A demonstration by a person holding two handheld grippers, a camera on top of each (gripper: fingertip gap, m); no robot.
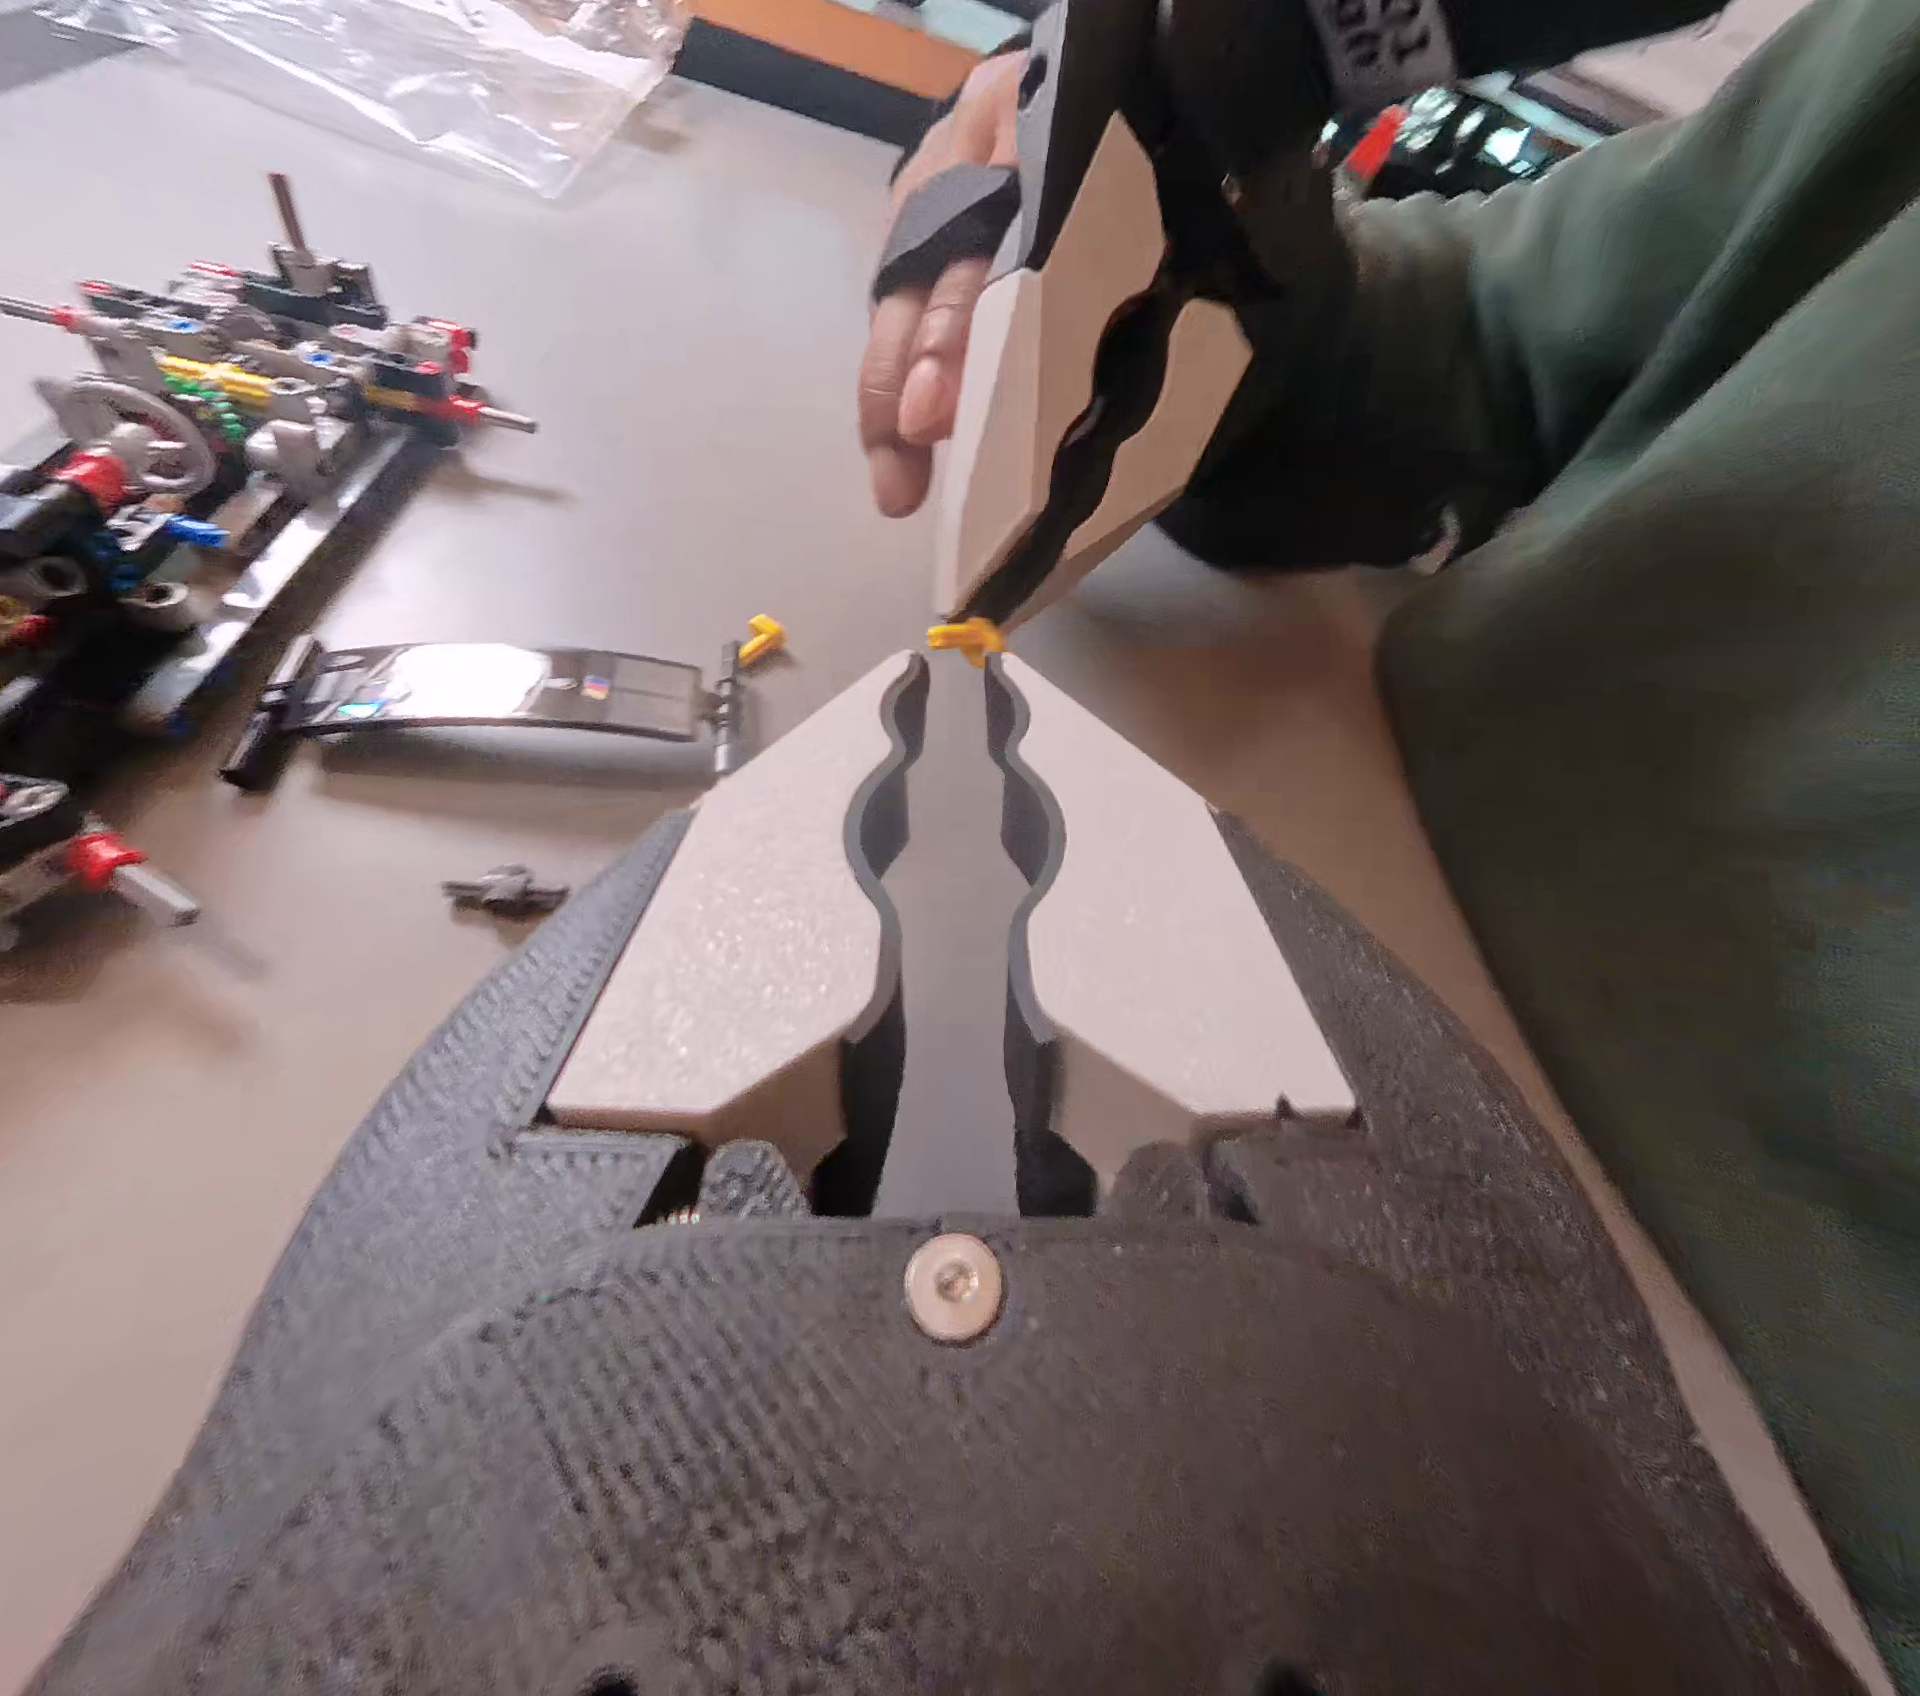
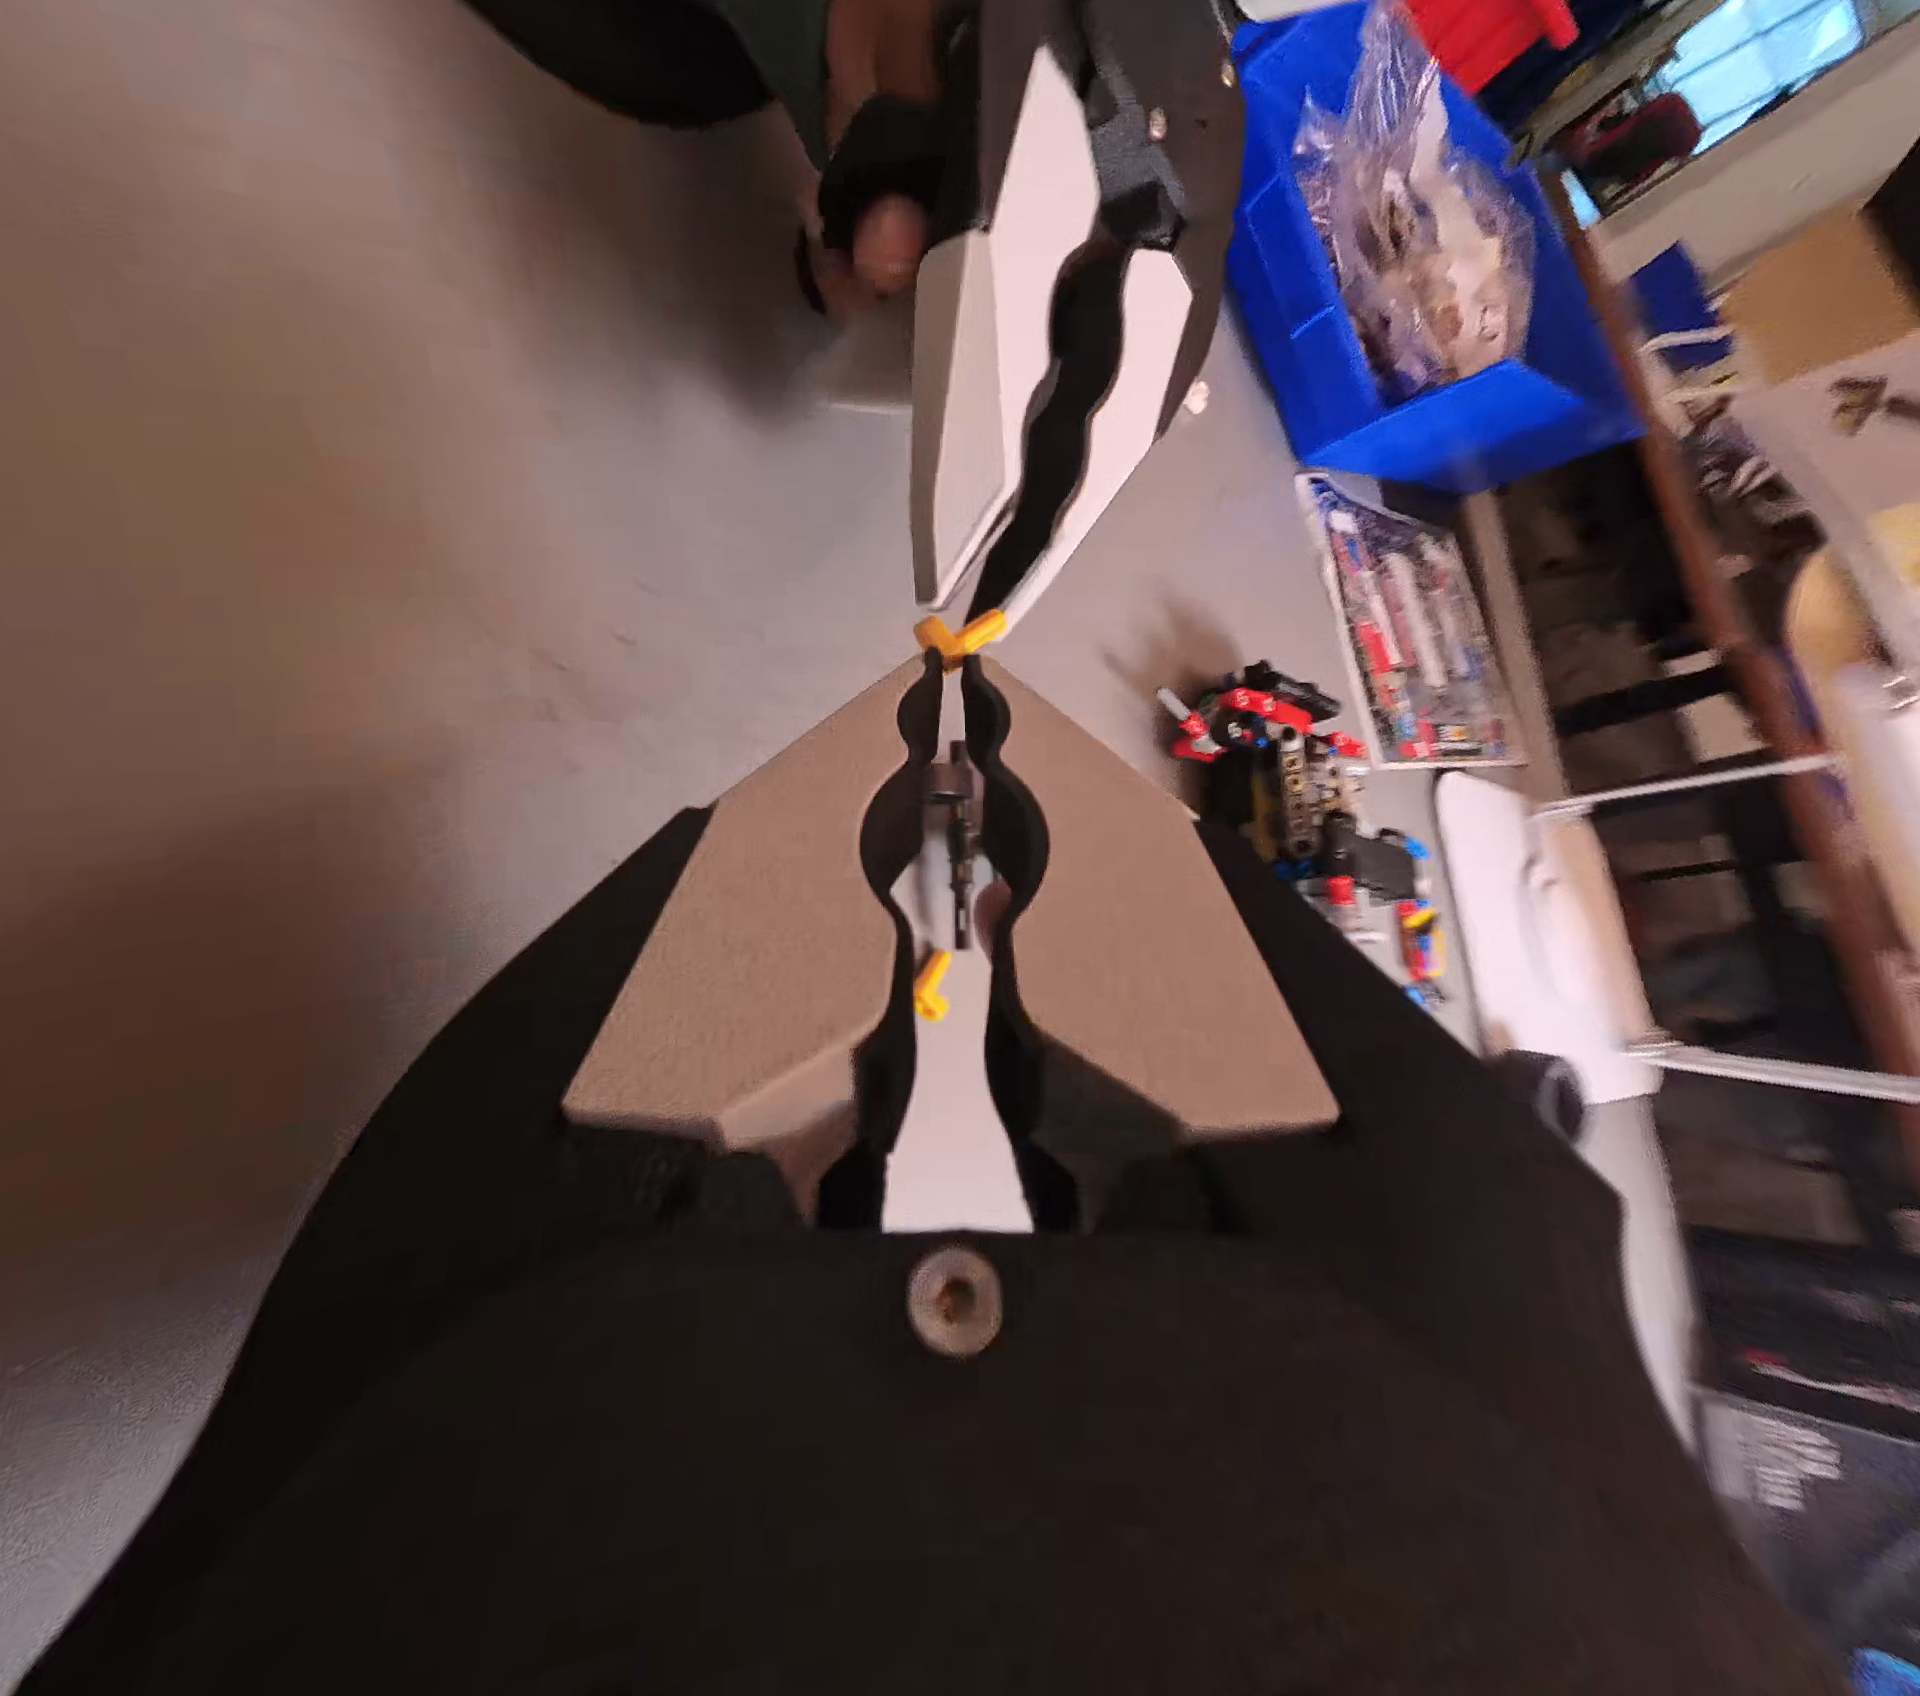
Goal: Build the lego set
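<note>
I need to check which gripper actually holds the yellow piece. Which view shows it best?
The right wrist view: the yellow piece shows its bent shape, with both grippers' tips pinching it. The left wrist view shows the piece held by the far right gripper, the left gripper apparently just short.

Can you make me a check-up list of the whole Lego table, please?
Surface: grey table, flat.
Job's things: half-built Lego model; black panel; spare yellow piece lying beside the panel; yellow piece between the two claws.
Clutter: crumpled clear bag; blue bin holding bagged parts.
Grippers: right claw pinches the yellow piece; left claw has its tips at it, grip unclear.
Cables: nothing seen.
Surroundings: green sleeve; blurry shelves past the table.
</note>
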